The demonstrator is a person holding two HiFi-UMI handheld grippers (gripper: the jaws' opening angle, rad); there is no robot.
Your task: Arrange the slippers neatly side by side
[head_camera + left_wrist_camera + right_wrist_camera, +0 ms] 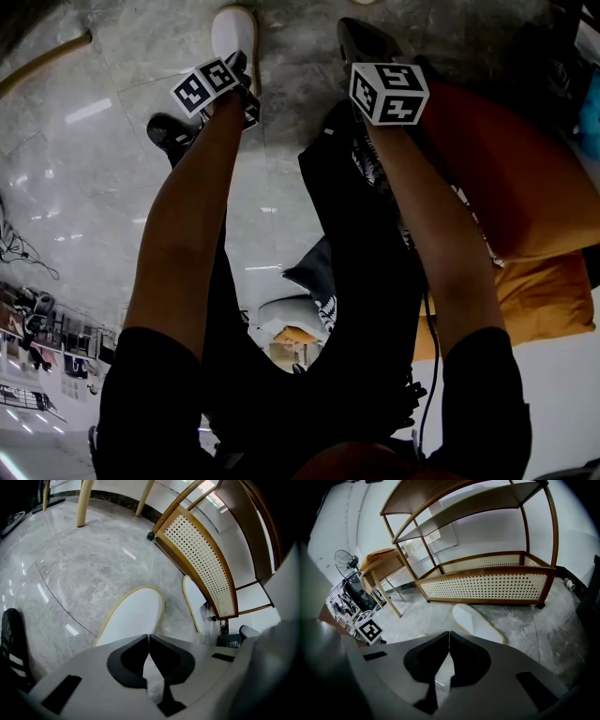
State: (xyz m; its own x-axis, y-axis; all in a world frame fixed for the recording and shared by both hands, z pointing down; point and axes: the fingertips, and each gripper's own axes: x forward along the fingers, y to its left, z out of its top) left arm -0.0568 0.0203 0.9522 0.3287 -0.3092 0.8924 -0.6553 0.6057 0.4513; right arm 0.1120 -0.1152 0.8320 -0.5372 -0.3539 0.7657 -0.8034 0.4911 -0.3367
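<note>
A person bends over a grey marble floor (84, 564), a hand-held gripper in each hand, with a pair of white, yellow-trimmed slippers not yet set side by side.

Nearest, the left gripper (149, 638) points steeply down at the near end of the first slipper (133, 613). The likely trouble starts here. A thin, limp slipper nudged or dragged by such narrow tips could swivel or fold instead of sliding straight, and end up crooked. The jaws are drawn almost together, with only a hairline slit between them. Whether they pinch the slipper's rim or merely sit at it cannot be made out.

The right gripper (449, 640) hangs alongside, its jaws fully closed on nothing, with bare floor below. A black striped shoe (11, 644) stands off to the left, near the work.

Further on, the second slipper (190, 599) lies just beside the foot of a rattan-panelled wooden shelf (201, 555). A strip of bare floor separates it from its mate. So close to the frame, it could be knocked underneath, and there looks to be little room there for jaws to open around it.
</note>
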